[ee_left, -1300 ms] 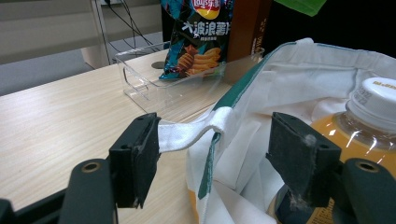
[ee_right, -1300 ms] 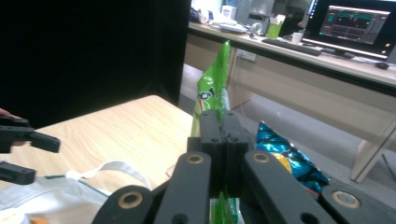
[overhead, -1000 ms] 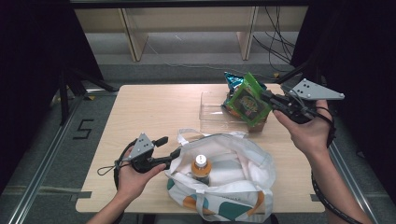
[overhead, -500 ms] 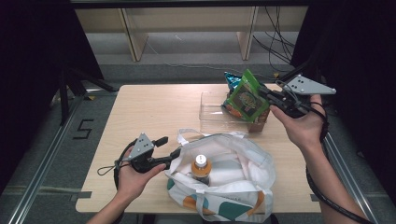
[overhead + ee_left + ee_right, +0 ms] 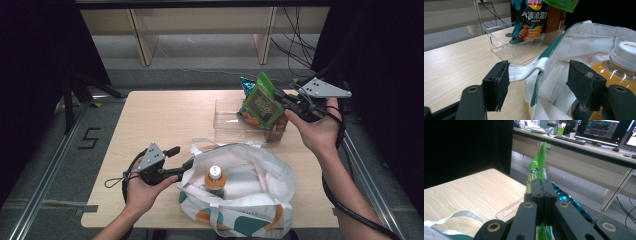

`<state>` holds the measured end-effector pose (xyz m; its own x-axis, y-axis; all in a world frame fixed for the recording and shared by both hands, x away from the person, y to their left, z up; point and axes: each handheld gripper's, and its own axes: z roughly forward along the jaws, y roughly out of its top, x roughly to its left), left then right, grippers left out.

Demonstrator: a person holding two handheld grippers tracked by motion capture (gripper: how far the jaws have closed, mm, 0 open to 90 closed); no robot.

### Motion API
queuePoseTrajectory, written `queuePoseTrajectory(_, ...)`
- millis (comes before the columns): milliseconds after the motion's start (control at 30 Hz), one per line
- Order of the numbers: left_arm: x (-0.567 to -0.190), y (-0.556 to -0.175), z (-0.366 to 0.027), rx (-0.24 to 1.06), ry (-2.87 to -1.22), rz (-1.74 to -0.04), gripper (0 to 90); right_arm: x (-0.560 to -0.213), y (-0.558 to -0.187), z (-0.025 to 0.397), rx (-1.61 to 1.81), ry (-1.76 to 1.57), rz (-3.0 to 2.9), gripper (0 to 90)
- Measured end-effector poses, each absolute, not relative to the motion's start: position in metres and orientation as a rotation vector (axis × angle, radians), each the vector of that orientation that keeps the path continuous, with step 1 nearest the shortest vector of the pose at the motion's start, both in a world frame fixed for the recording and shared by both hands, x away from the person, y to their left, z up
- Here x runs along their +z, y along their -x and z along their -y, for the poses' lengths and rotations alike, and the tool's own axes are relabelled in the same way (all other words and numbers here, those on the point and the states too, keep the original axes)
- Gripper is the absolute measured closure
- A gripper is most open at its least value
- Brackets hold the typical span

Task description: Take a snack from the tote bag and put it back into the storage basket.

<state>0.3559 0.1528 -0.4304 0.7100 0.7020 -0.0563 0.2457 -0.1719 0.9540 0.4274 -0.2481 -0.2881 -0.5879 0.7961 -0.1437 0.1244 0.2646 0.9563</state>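
Right hand-held gripper (image 5: pixel 284 101) clamped on a green foil snack packet (image 5: pixel 262 102), held above the clear plastic tray (image 5: pixel 227 122) on the worktop (image 5: pixel 165 115), left hand-held gripper (image 5: pixel 537 82) with jaws apart around the white cloth bag's strap (image 5: pixel 526 72), orange capped drink bottle (image 5: pixel 616 67) inside the bag beside its right jaw

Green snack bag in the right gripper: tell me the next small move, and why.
Probably carry the green snack bag toward the open tote bag. The right gripper is shut on it above the clear tray, while the left gripper, jaws open, has the tote's strap between them by the orange drink bottle.
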Motion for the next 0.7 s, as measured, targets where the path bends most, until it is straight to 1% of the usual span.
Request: queuePoseTrajectory(700, -0.431, -0.356, -0.153, 0.482, -1.74, -0.758, 33.3, -0.295, -0.447, 0.244, 1.325, -0.837, -1.89, 90.0)
